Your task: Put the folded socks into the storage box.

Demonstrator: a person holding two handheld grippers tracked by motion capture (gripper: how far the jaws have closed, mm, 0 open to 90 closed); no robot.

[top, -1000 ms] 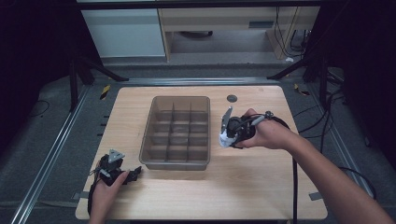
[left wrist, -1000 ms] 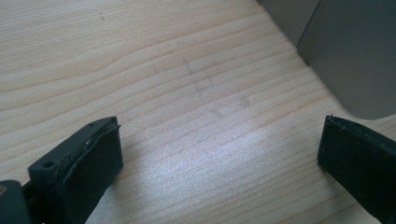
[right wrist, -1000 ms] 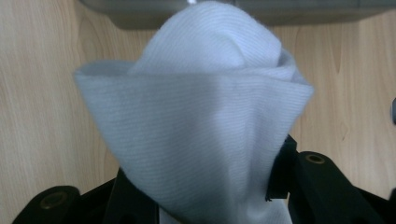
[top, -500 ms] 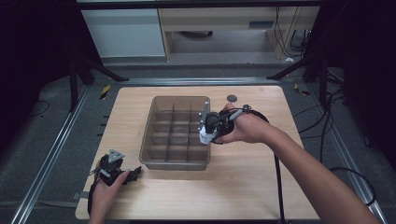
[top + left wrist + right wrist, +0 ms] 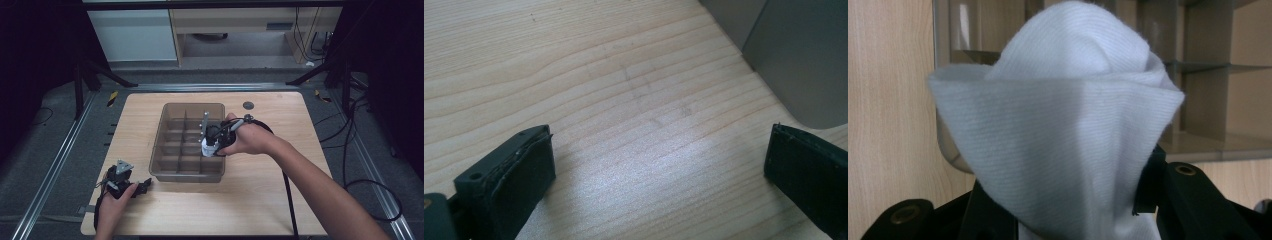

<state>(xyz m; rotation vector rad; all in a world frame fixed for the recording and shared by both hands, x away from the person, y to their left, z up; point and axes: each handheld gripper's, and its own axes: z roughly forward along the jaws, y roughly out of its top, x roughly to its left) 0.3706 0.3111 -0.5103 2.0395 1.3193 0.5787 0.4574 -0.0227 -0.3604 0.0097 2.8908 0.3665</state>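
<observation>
right fingers [image 5: 1063, 210]: pinch ribbed white cloth [image 5: 1058, 125] (soft bundle) | left fingers [image 5: 659, 165]: wide

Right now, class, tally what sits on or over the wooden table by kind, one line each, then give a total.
Grey divided organiser box: 1
White rolled cloth, held in the right tool: 1
Hand-held tools, the left tool with jaws open and the right one: 2
Small dark round disc on the tabletop: 1
Total: 5
</observation>
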